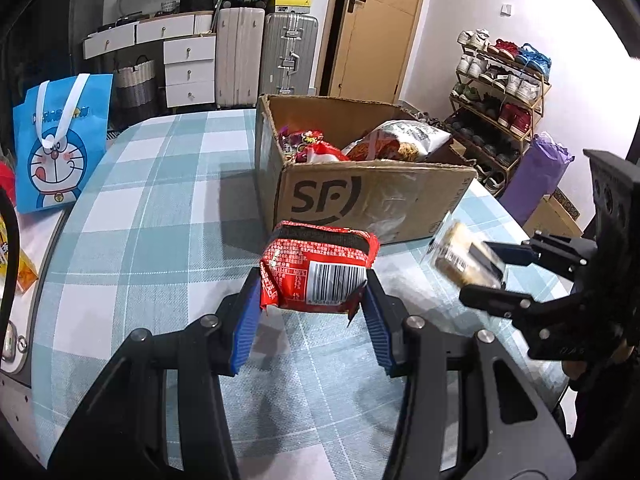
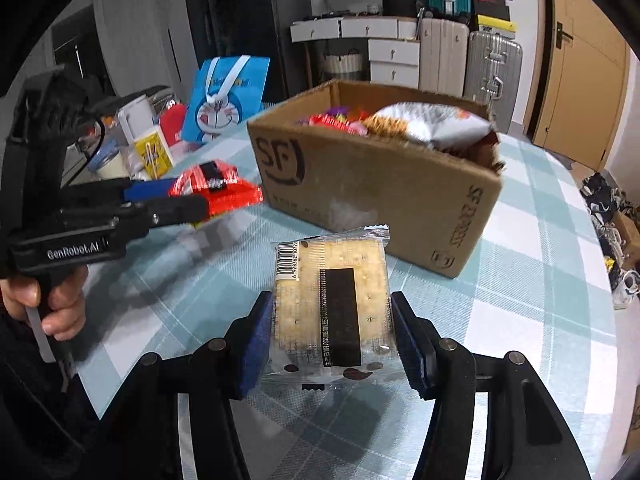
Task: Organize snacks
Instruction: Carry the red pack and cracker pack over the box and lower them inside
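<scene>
My left gripper is shut on a red snack packet, held above the checked tablecloth just in front of the open cardboard box. My right gripper is shut on a clear packet of crackers, also lifted off the table short of the cardboard box. In the left wrist view the right gripper shows at the right with the cracker packet. The right wrist view shows the left gripper at the left with the red packet. Several snack bags lie in the box.
A blue cartoon bag stands at the table's far left edge, with a white mug and a yellow box near it. A shoe rack, suitcases and a drawer unit stand beyond the table. A hand grips the left tool.
</scene>
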Motion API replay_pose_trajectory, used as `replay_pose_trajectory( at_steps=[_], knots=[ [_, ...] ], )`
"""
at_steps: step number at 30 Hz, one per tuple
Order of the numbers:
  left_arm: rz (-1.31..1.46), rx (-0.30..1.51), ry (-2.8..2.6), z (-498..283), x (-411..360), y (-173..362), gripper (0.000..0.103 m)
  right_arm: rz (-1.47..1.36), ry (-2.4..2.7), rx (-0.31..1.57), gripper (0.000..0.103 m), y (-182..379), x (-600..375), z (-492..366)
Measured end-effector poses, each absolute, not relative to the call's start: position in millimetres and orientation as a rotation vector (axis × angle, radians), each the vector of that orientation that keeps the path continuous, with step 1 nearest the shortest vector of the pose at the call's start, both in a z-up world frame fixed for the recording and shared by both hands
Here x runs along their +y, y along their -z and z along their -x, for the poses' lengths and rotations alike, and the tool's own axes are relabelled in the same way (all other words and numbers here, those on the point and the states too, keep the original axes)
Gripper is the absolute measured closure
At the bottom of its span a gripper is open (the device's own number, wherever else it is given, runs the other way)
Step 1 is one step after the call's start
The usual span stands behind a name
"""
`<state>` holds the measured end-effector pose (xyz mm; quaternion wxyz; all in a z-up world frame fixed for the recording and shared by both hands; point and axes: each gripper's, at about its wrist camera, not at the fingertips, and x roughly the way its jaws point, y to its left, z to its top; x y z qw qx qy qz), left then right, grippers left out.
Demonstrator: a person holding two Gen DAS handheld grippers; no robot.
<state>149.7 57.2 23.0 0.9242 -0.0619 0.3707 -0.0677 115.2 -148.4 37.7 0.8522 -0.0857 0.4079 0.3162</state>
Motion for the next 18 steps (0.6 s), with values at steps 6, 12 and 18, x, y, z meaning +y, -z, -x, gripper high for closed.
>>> replay_pose_trajectory(
  at_steps=[6,12,18],
  knots=[
    [0.131,0.735,0.147,-147,56,-34,0.058,0.147,-0.659,0.801,0.045,-62,-161,-116],
    [0.153,0.713,0.154,-149,58,-46,0.058,0.107,-0.627,0.744,0.045,-84,-176,-120],
    [0.16,0.68,0.144,-154,56,-63,0.058,0.07,-0.599,0.698,0.045,-104,-182,-131]
  ],
)
